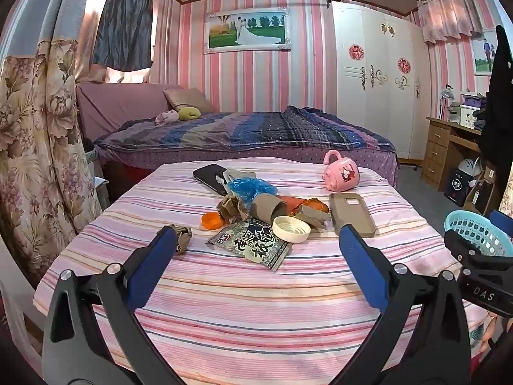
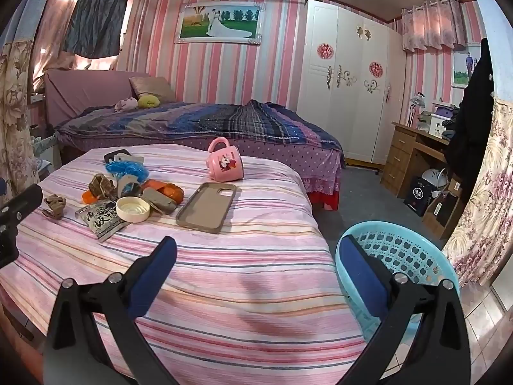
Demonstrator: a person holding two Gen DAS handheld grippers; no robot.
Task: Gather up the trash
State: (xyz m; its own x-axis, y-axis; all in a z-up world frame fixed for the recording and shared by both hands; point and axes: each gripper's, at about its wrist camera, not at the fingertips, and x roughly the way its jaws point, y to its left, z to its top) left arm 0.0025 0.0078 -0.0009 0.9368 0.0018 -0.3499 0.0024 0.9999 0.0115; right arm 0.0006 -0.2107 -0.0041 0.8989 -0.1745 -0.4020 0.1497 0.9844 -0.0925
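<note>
A pile of trash lies on the pink striped cloth [image 1: 256,295]: a dark snack wrapper [image 1: 250,243], a white lid [image 1: 291,229], a cardboard tube [image 1: 267,208], a blue plastic bag [image 1: 251,187], an orange cap [image 1: 212,220] and a brown paper wad [image 1: 182,237]. The wrapper [image 2: 101,219] and lid [image 2: 133,209] also show in the right wrist view. My left gripper [image 1: 258,239] is open and empty, hovering in front of the pile. My right gripper [image 2: 256,250] is open and empty, over the cloth's right part beside a light blue basket [image 2: 407,250].
A pink mug [image 1: 341,173] lies on its side at the back right. A tan phone case [image 1: 351,213] lies right of the pile, a black phone [image 1: 210,176] behind it. A bed [image 1: 243,131], a white wardrobe [image 1: 378,77] and a wooden desk [image 1: 449,147] stand beyond.
</note>
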